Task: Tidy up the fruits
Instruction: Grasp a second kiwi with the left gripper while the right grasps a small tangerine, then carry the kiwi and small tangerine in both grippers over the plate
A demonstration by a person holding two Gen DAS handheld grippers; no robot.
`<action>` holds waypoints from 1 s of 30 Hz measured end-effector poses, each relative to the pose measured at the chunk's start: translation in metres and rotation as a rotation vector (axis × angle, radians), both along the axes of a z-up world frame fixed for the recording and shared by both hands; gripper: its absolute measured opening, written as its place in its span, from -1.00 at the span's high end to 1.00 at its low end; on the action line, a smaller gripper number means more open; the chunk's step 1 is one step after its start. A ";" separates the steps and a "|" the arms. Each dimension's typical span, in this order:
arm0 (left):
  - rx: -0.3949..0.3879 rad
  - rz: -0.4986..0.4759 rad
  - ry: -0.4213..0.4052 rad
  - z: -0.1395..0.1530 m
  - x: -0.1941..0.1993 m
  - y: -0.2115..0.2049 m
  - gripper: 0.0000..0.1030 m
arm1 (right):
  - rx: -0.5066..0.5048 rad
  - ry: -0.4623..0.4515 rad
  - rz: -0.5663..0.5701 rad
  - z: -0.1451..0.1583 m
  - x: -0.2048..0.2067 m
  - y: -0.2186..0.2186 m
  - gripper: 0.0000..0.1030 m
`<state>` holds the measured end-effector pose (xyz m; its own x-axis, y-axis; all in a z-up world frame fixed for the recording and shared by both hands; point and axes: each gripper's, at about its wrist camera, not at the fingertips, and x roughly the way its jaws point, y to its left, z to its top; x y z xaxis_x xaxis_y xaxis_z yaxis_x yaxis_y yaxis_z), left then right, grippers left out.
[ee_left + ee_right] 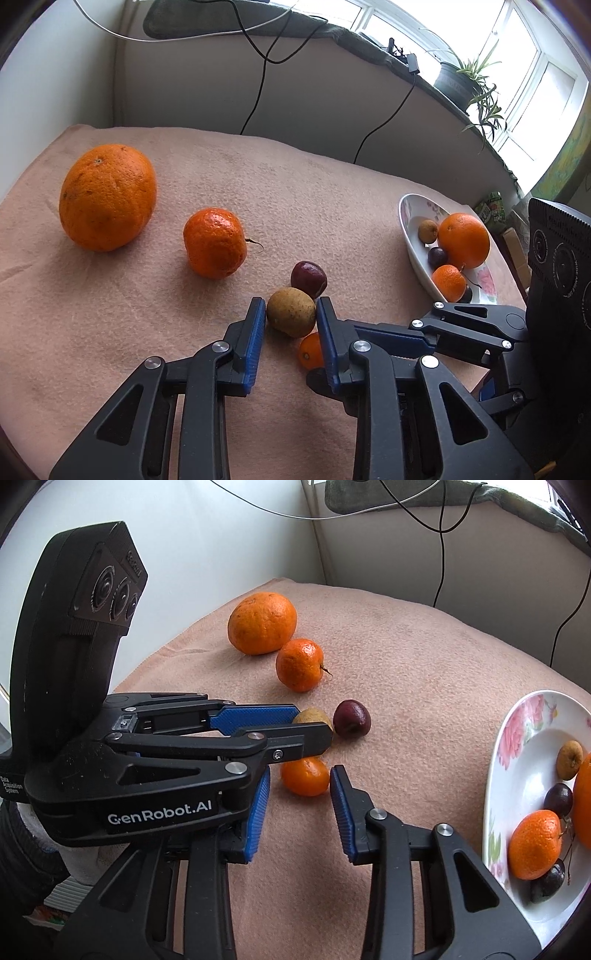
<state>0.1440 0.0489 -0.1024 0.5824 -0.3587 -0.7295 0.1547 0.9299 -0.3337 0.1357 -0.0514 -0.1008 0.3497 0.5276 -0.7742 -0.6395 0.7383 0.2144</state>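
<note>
My left gripper (291,308) has its blue pads on either side of a small brown fruit (291,312) on the pink cloth; the pads touch or nearly touch it. It also shows in the right wrist view (312,716), behind the left gripper (314,727). A dark red plum (308,278) lies just beyond it. A small kumquat (305,776) lies between the open fingers of my right gripper (300,782). A big orange (107,197) and a mandarin (215,248) lie at the left. A floral plate (517,794) holds several fruits.
The pink cloth (258,184) covers the table up to a wall with hanging cables (258,92). A potted plant (469,81) stands on the window sill at the right. The plate sits near the table's right edge (413,221).
</note>
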 end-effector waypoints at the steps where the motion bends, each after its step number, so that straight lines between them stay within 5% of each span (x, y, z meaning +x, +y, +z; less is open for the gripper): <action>1: 0.002 0.000 0.000 0.000 0.000 0.000 0.48 | -0.001 -0.001 -0.002 0.000 0.000 0.000 0.38; 30: -0.022 0.044 -0.064 0.022 -0.018 0.003 0.49 | 0.033 -0.049 -0.048 0.022 -0.018 -0.029 0.45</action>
<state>0.1255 0.0517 -0.0806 0.6433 -0.3470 -0.6825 0.1351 0.9289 -0.3449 0.1174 -0.0799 -0.0789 0.4123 0.5340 -0.7381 -0.6135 0.7617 0.2083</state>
